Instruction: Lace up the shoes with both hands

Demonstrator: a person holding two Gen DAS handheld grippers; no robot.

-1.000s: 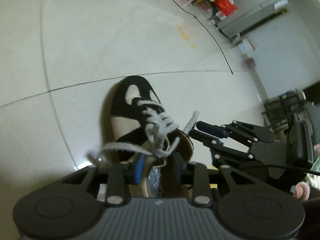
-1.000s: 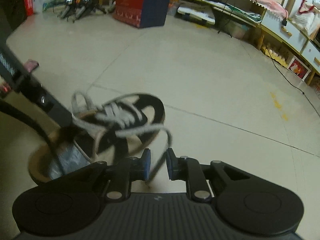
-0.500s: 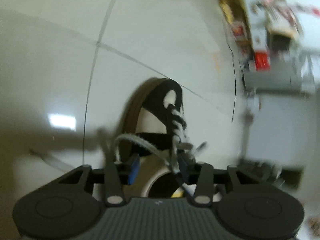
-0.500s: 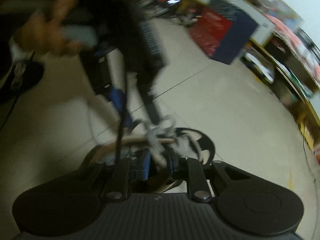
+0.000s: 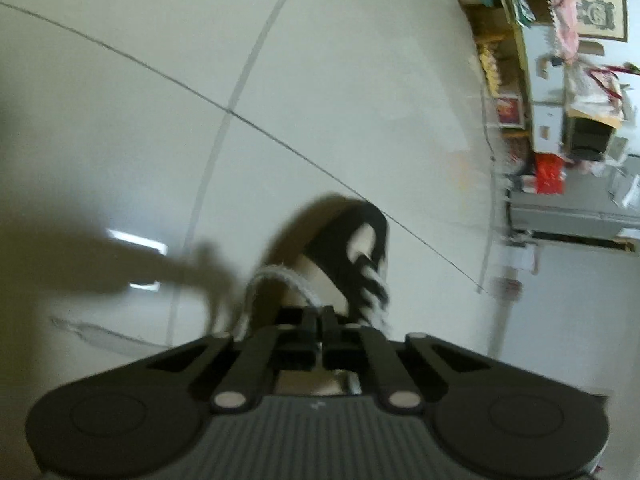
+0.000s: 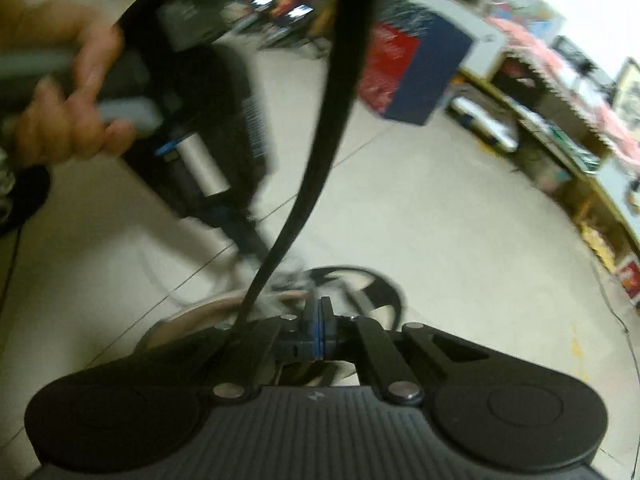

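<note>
Left wrist view shows the left gripper (image 5: 319, 312) pinched tight on a lace loop (image 5: 272, 276) over the shoe (image 5: 352, 236) on the floor. The right gripper (image 6: 318, 312) is closed too; what it holds is blurry. Next, likely pull both ways to tighten.

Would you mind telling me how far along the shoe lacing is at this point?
Done: the lace already crisscrosses the black and cream shoe. In hand: the left gripper is shut on a lace loop; the right gripper is shut, its hold blurred. Left: no finished bow shows.
</note>
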